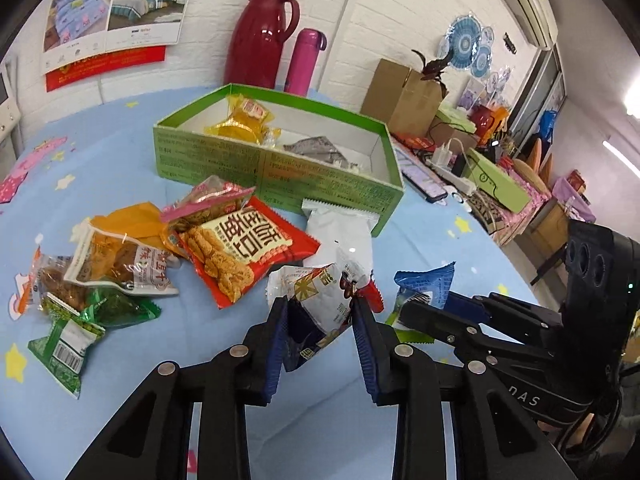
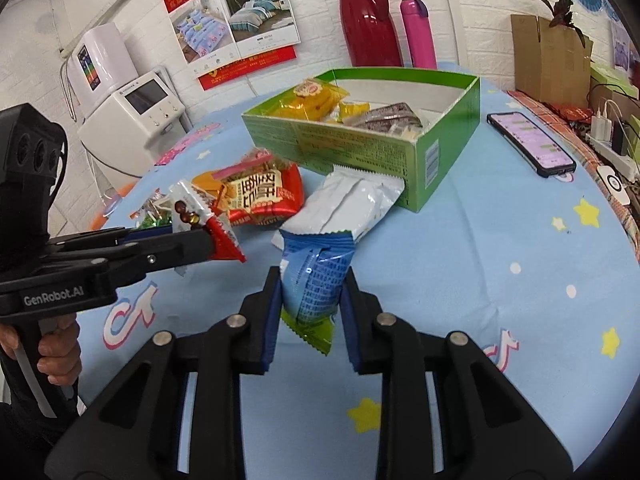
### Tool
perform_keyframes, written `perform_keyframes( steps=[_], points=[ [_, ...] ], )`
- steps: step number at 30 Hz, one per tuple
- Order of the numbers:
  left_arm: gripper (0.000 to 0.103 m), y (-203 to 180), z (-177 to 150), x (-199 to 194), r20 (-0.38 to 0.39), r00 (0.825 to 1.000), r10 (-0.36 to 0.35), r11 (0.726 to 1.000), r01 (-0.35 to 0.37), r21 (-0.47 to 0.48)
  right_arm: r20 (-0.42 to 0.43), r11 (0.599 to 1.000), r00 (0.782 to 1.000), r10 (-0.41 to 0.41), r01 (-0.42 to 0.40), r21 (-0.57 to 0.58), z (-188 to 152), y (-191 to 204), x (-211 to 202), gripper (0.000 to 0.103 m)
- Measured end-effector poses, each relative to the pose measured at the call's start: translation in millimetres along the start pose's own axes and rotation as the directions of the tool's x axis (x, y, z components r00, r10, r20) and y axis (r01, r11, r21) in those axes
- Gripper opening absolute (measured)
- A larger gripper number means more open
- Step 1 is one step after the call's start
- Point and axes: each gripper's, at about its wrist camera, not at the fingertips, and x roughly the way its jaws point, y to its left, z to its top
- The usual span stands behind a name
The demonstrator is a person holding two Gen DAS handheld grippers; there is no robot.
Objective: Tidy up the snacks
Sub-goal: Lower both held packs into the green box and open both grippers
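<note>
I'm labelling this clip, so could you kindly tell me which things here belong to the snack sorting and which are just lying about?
Part of the job:
- green box
- blue packet in the right gripper
- white and red packet in the left gripper
- loose snack packets

Just lying about:
- red jug
- pink flask
- phone
- cardboard box

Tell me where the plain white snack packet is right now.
The white packet lies on the blue tablecloth, its top edge against the green box front wall, right of the red packet; in the right wrist view, beyond the blue packet.
</note>
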Motion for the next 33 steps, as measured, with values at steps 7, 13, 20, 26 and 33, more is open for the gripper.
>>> perform_keyframes(
  steps=[7, 13, 20, 26, 33],
  points=[
    [0.032, -16, 43, -23, 0.095, 0.995, -0.013, 0.999, 0.01, 0.031, 0.108, 0.999, 0.994, -0.023, 0.026, -0.025, 38, -1, -16, 0.03],
    [0.032, -16, 81, -6, 0.113, 0.994, -0.002, 1.0, 0.001, 0.011, 0.173, 0.998, 0.983, -0.061, 0.065, -0.017, 70, -14, -12, 0.03],
    [0.032, -10, 119, 33, 0.116, 0.993, 0.023, 1.0, -0.022, -0.007, 0.187, 0.996, 0.979, -0.085, 0.083, 0.017, 98, -42, 13, 0.03],
    [0.033, -1, 141, 70, 0.081, 0.996, 0.041, 0.999, -0.039, -0.024, 0.154, 0.994, 0.982, -0.109, 0.107, 0.024, 115, -64, 45, 0.03],
    [0.035, 8, 146, 99, 0.054, 0.996, 0.069, 0.998, -0.069, -0.013, 0.125, 0.993, 0.985, -0.115, 0.117, -0.012, 123, -70, 75, 0.034]
  ],
)
